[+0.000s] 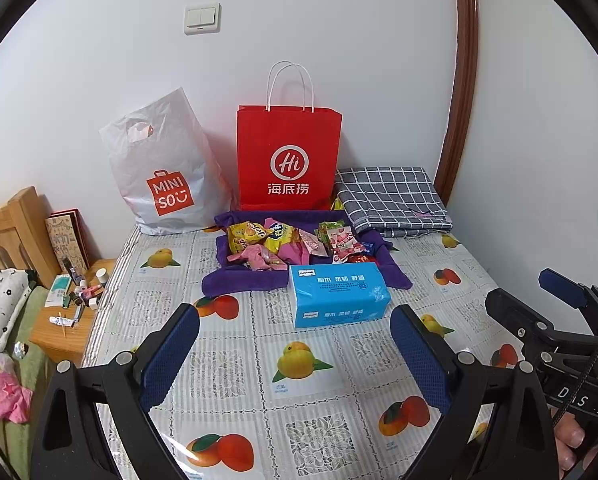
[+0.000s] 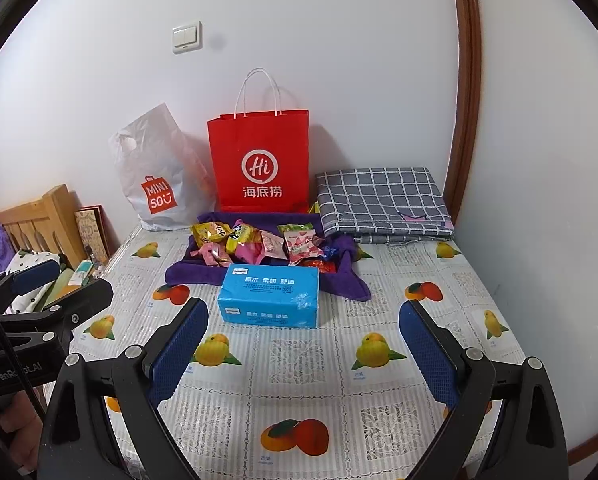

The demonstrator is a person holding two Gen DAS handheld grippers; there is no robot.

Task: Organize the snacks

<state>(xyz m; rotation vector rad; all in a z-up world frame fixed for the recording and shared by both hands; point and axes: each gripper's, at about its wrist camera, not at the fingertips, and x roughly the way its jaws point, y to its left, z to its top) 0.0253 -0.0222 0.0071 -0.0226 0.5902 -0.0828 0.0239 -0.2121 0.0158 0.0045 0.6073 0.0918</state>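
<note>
Left wrist view: the left tongs [image 1: 295, 356] stand wide open and hold nothing, above the fruit-print counter [image 1: 227, 392]. The snacks [image 1: 291, 246] lie in a loose pile on a purple cloth [image 1: 235, 284], directly behind the blue tissue pack [image 1: 339, 300]. The tissue pack sits between the tongs and the pile. Risk: a straight approach is likely to strike or push the pack. Risk: the wrappers overlap, so one closure may pinch several packets or snag the cloth. The right tongs [image 1: 539, 292] appear at the right edge, apart from the pack.

Right wrist view: the right tongs [image 2: 303, 356] are also spread open and empty. The snacks [image 2: 259, 246] lie behind the tissue pack [image 2: 269, 296], in front of the red paper bag [image 2: 261, 160]. Risk: thin glossy wrappers may slip from the pads. Both tongs are well apart from the pile.
</note>
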